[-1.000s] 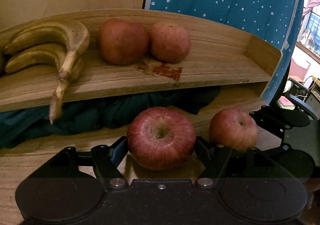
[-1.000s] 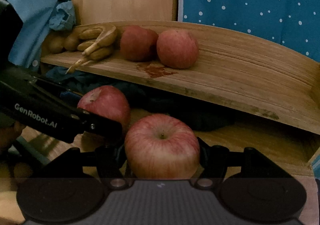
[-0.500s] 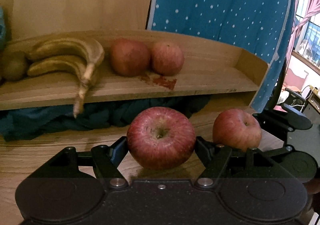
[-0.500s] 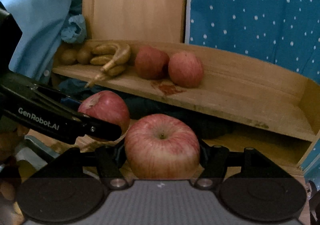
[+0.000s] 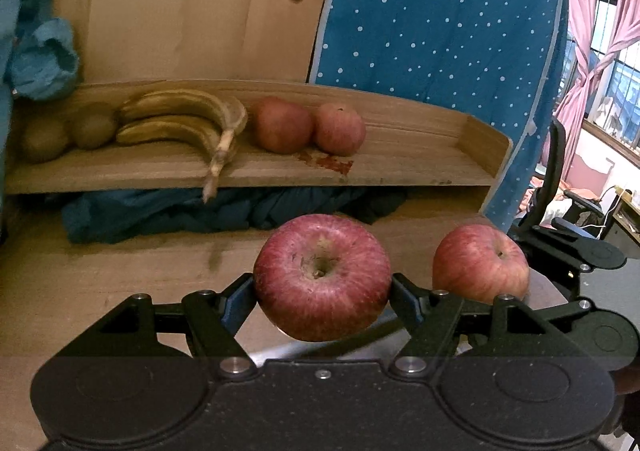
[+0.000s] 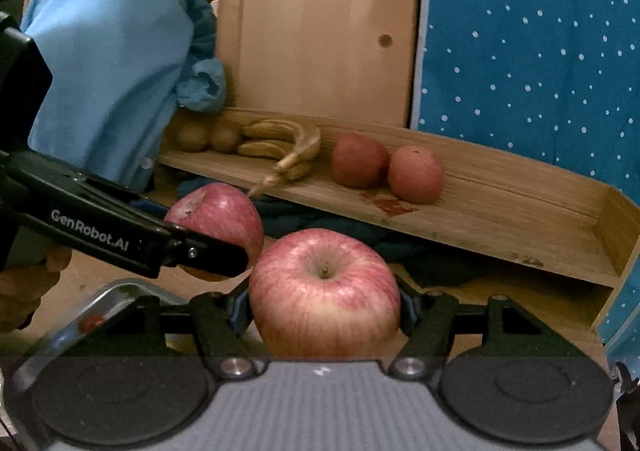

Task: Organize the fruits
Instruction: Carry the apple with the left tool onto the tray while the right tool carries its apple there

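On the shelf (image 5: 400, 167) we see kiwis (image 5: 66, 133), bananas (image 5: 180, 123) and two apples (image 5: 310, 127) already lined up from its left end. Left hand-held gripper (image 5: 322, 295) clamps a dark-red apple (image 5: 322, 277), right hand-held gripper (image 6: 324, 309) a paler apple (image 6: 324, 291); both, we judge, remain to shelve.

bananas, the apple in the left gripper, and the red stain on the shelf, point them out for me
bananas (image 5: 180, 123), left wrist view, on the curved yellow body of the bunch
apple in the left gripper (image 5: 322, 275), left wrist view, beside its stem hollow
red stain (image 5: 328, 162), left wrist view, middle of the smear
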Action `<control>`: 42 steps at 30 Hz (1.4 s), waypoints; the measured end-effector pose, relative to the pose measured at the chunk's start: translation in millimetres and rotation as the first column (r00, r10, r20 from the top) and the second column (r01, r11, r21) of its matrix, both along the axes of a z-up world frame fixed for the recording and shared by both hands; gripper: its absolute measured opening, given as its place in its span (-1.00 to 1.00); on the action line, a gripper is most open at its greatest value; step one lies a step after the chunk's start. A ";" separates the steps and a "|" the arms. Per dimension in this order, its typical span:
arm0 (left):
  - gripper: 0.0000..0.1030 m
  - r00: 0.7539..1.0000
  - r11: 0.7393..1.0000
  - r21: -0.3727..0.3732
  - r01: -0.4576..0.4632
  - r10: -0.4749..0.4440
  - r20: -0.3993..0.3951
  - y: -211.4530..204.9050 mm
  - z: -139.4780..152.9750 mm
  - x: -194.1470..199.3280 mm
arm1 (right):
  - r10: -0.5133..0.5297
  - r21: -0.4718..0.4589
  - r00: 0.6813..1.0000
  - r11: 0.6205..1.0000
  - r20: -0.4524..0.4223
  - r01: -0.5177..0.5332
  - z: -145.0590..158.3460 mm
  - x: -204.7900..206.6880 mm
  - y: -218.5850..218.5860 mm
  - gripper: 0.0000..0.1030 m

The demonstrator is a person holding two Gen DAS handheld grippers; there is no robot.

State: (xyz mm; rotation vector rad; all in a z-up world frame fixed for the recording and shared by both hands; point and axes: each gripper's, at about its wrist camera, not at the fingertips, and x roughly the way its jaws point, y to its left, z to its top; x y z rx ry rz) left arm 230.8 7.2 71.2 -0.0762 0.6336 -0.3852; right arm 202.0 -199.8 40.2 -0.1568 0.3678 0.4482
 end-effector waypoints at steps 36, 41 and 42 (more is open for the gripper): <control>0.43 0.998 0.998 -0.004 -0.064 0.064 -0.025 61.6 -33.3 -132.3 | 0.099 -0.028 0.995 0.995 -0.019 -0.100 -27.9 -125.9 69.8 0.39; 0.43 0.997 0.998 -0.001 -0.065 0.065 -0.041 62.4 -39.6 -133.4 | 0.103 -0.030 0.994 0.994 -0.034 -0.104 -32.4 -126.6 70.8 0.39; 0.43 0.997 0.998 0.000 -0.065 0.065 -0.043 62.2 -40.7 -133.5 | 0.102 -0.031 0.994 0.994 -0.036 -0.104 -33.4 -126.2 70.7 0.39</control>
